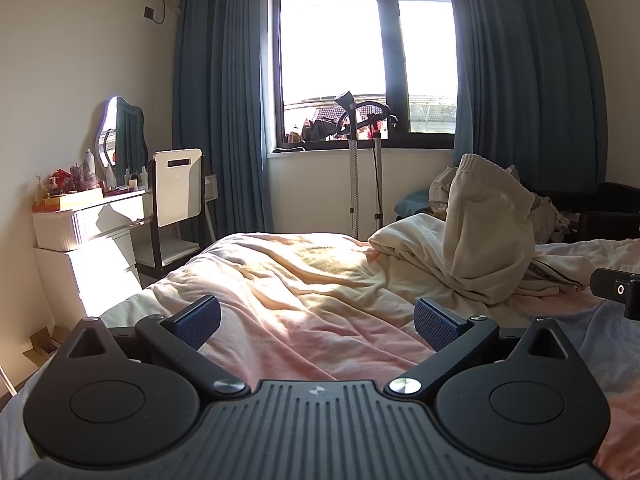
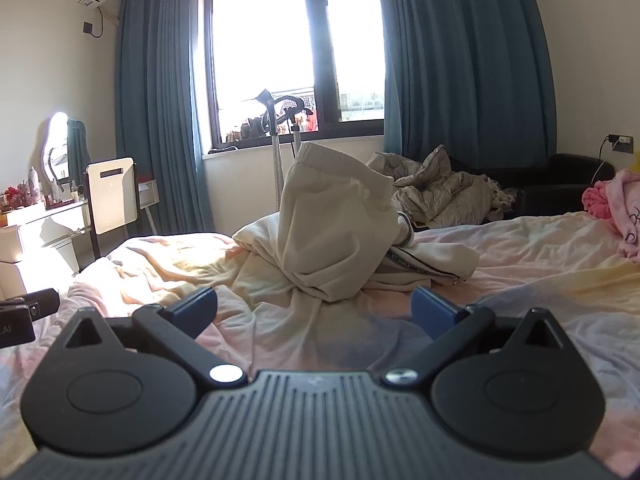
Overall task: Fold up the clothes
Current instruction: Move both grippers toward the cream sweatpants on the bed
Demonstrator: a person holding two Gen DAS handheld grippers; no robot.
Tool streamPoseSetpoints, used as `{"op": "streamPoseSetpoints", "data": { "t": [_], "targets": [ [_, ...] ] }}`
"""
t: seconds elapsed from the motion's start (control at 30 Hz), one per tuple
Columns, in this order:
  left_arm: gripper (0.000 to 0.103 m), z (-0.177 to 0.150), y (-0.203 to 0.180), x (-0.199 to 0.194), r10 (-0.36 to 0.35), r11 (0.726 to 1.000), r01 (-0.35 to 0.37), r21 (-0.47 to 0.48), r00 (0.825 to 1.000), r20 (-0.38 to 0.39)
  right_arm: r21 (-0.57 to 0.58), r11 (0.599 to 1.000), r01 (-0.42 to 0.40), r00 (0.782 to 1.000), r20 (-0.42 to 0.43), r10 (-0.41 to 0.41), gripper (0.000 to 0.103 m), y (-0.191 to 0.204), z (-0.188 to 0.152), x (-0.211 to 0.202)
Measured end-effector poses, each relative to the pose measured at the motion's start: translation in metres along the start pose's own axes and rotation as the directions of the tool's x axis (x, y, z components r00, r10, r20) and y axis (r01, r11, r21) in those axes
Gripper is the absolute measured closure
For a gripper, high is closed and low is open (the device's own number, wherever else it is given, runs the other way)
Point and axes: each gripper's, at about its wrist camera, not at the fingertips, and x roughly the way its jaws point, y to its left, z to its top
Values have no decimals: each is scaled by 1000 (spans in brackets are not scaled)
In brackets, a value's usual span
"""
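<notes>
Both claws hang spread wide over the bed sheet (image 1: 304, 304), gripping nothing. For the left gripper (image 1: 318, 322), the cream sweatpants (image 1: 486, 232) stand heaped on the sheet at two o'clock, well apart; only this view shows the cardboard box (image 1: 42, 342) on the floor at nine o'clock. The right gripper (image 2: 314, 310) has the sweatpants (image 2: 336, 224) near at twelve o'clock, and alone shows a pink blanket (image 2: 618, 210) at two o'clock and a rumpled grey quilt (image 2: 444, 194) behind the pile.

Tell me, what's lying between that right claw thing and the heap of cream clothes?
Only rumpled pink bedsheet. In the right wrist view, the right gripper hovers open, and the cream clothes sit just beyond its fingers.
</notes>
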Motion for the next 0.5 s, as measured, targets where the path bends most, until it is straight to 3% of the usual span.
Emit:
{"op": "streamPoseSetpoints", "data": {
  "t": [0.3, 0.5],
  "targets": [
    [0, -4, -7, 6, -25, 1000, 24, 19, 999, 22, 21, 1000, -8, 999, 39, 7, 0, -2, 21, 19],
    [0, 4, -36, 36, -97, 989, 97, 107, 995, -10, 26, 999, 23, 999, 38, -24, 0, -20, 53, 40]
  ]
}}
